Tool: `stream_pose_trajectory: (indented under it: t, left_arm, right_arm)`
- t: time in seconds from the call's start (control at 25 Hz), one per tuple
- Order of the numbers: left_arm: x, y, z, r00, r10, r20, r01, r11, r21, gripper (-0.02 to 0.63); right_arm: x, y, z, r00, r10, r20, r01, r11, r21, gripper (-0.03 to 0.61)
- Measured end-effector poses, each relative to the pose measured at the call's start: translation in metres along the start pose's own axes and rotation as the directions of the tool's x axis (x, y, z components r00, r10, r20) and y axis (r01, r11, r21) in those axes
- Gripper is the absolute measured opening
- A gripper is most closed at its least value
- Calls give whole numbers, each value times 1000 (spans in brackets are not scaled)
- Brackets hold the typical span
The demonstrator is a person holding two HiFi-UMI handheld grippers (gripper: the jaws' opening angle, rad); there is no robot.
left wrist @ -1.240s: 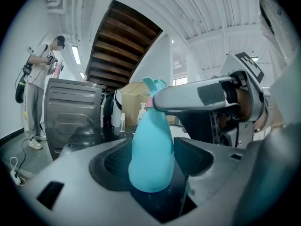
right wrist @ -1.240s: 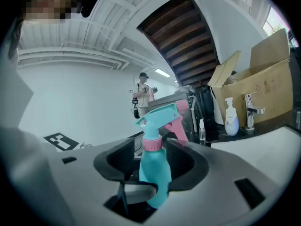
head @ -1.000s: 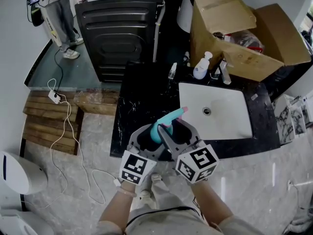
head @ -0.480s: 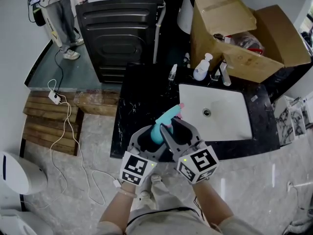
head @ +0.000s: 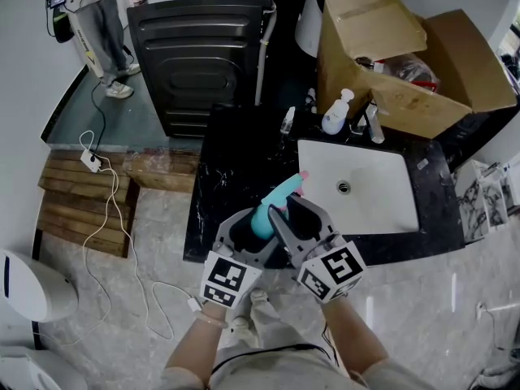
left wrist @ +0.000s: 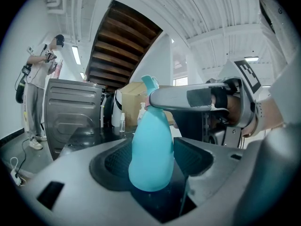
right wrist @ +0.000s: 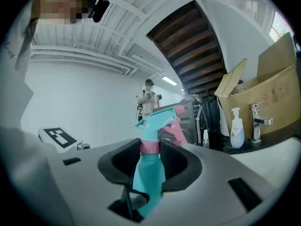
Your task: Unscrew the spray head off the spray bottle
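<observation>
A teal spray bottle (head: 264,218) with a teal-and-pink spray head (head: 287,188) is held upright over the counter's front edge. My left gripper (head: 248,236) is shut on the bottle's body (left wrist: 150,149), which fills the space between its pads. My right gripper (head: 284,218) reaches in from the right and is shut on the neck, at the pink collar (right wrist: 150,146) under the spray head (right wrist: 159,118). One right finger (left wrist: 188,98) crosses the bottle's top in the left gripper view. The nozzle points away, toward the sink.
A black marble counter (head: 236,165) carries a white sink (head: 366,197), a faucet (head: 372,122), a white pump bottle (head: 333,112) and a small clear spray bottle (head: 287,120). Behind stand an open cardboard box (head: 390,47) and a black appliance (head: 195,55). A person (head: 93,15) stands far left.
The right gripper's jaws have closed in on the bottle's neck, and the spray head has shifted slightly left and away. The left gripper has kept its hold and place.
</observation>
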State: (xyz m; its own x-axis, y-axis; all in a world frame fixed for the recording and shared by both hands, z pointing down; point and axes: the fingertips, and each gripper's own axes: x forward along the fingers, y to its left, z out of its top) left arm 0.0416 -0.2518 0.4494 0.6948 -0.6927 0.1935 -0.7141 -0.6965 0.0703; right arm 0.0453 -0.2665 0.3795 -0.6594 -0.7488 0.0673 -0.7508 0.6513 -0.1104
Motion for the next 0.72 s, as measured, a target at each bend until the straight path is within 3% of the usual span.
stream_pose_trajectory:
  t: [0.12,0.72]
  left_arm:
    - [0,0,0,1000,0,1,0,1000,-5,279]
    - [-5,2,9,998,-21,51,24,998,-62,283]
  right_arm:
    - [-3,-4,8,997,7,73,-9,999,31,138]
    - [-4,-2,29,995,31,93,-32,999,9,138]
